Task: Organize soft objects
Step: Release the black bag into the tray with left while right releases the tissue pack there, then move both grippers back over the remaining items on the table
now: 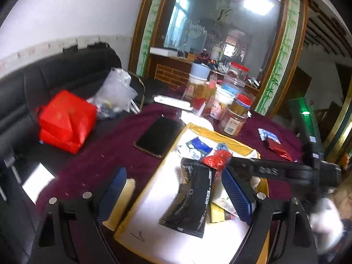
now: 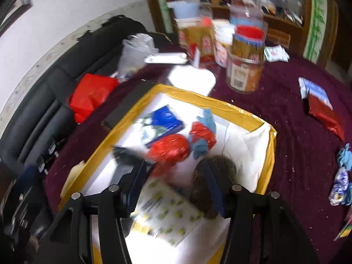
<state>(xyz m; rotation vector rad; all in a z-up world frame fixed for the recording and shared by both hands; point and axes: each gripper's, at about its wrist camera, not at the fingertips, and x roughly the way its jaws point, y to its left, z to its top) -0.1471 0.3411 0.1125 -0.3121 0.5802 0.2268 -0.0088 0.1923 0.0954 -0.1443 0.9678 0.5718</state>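
The left gripper (image 1: 173, 194) hangs over the near end of the yellow-rimmed box (image 1: 199, 129), its jaws spread wide and holding nothing. A black sachet (image 1: 189, 200) sits between them, tilted and blurred; I cannot tell whether it touches either pad, and it looks to be either dropping in or lying loose on the white liner. The wide spread suits a release over the box rather than a pick.

The right gripper (image 2: 176, 187) also reaches into the box (image 2: 242, 111), jaws parted with nothing held. A red foil packet (image 2: 169, 148) lies just past its left pad, and a dark round speckled item (image 2: 216, 167) sits against the right one, so it seems placed to take or nudge one of them.

Inside the box the soft packets gather toward the middle: a blue-and-white sachet (image 2: 161, 121), a second red packet with blue ends (image 2: 202, 133) and a flat patterned pouch (image 2: 167, 215).

Out on the maroon counter (image 2: 286, 132), well apart from the box, a dark red packet (image 2: 325, 115) and a blue-wrapped piece (image 2: 344, 156) remain to be collected. A phone (image 1: 159, 136) lies beside the box.
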